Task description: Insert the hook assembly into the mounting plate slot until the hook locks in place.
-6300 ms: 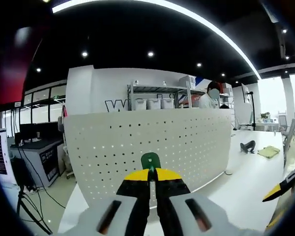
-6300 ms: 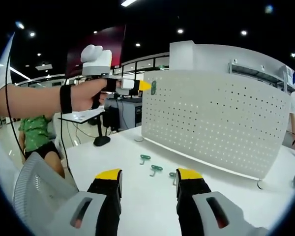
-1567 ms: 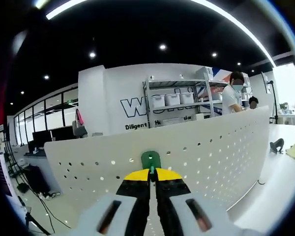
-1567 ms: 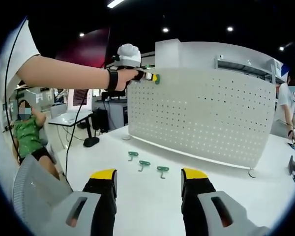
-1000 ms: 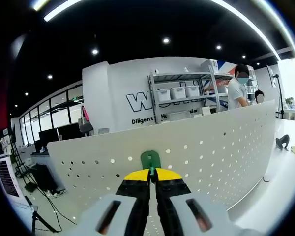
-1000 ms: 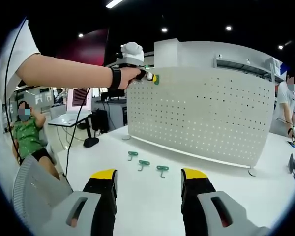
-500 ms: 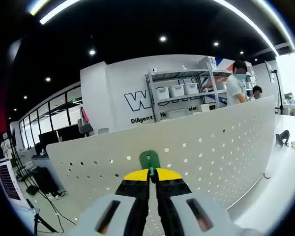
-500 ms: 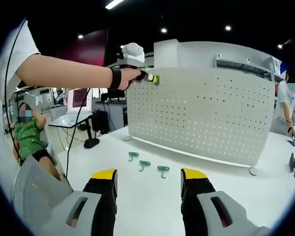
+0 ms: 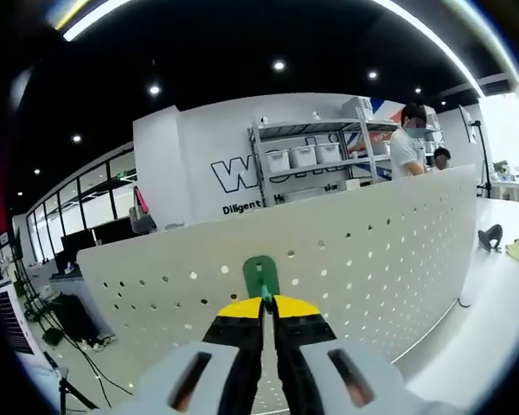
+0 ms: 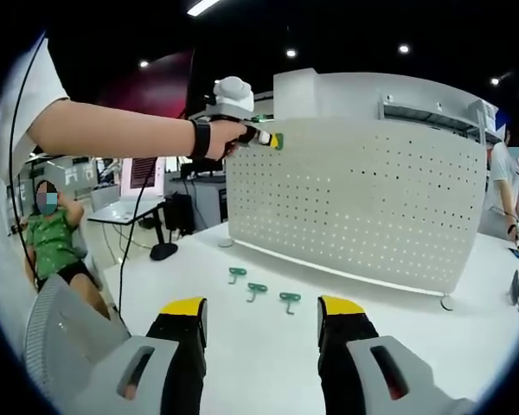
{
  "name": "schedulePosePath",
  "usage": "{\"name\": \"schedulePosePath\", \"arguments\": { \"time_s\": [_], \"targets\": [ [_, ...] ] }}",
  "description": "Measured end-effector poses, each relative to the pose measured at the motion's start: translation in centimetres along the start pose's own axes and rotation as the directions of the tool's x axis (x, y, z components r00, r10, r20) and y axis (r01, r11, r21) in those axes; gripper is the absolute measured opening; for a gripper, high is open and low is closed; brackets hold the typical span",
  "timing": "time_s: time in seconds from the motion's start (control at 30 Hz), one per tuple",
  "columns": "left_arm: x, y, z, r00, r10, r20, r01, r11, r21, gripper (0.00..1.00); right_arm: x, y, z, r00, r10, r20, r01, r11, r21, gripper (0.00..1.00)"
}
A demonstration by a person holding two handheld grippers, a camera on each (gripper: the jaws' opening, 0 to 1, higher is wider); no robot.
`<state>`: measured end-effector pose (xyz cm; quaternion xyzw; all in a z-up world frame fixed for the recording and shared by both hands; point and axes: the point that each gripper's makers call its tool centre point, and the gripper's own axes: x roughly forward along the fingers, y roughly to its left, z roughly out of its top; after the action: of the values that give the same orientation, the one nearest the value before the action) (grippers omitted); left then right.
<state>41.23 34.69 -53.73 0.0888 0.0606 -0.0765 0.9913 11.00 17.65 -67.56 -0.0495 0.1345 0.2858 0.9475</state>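
The green hook (image 9: pixel 261 275) is clamped in the left tongs (image 9: pixel 267 304), just before the board (image 9: pixel 372 251) (near its top edge). It should be pushed straight into a hole. The right tongs (image 10: pixel 262 304) are held apart.

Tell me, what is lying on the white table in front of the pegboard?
Three green hooks lie on the table before the pegboard. The pegboard covers the tabletop behind it.

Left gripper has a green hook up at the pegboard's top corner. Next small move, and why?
Probably ease the left gripper forward to seat the green hook in the pegboard holes: its jaws are shut on the hook, right at the board's top rows.
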Motion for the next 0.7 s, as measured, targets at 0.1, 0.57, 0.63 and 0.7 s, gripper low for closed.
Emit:
{"name": "schedulePosePath", "arguments": {
  "time_s": [0.1, 0.57, 0.63, 0.7],
  "targets": [
    [-0.1, -0.3, -0.2, 0.999, -0.038, 0.002, 0.038, 0.999, -0.039, 0.04, 0.0, 0.1, 0.1, 1.0, 0.003, 0.004, -0.003, 1.0, 0.001, 0.52],
    [-0.7, -0.4, 0.4, 0.996, -0.069, 0.06, 0.069, 0.998, 0.001, 0.27, 0.1, 0.4, 0.1, 1.0, 0.015, 0.006, -0.015, 1.0, 0.004, 0.52],
    [-1.0, -0.2, 0.3, 0.996, -0.065, 0.06, 0.065, 0.998, -0.002, 0.3, 0.2, 0.5, 0.1, 1.0, 0.016, 0.006, -0.016, 1.0, -0.003, 0.52],
    [-1.2, -0.1, 0.4, 0.995, -0.064, 0.074, 0.065, 0.998, -0.019, 0.32, 0.2, 0.6, 0.2, 1.0, 0.022, 0.005, -0.022, 1.0, -0.004, 0.52]
  ]
}}
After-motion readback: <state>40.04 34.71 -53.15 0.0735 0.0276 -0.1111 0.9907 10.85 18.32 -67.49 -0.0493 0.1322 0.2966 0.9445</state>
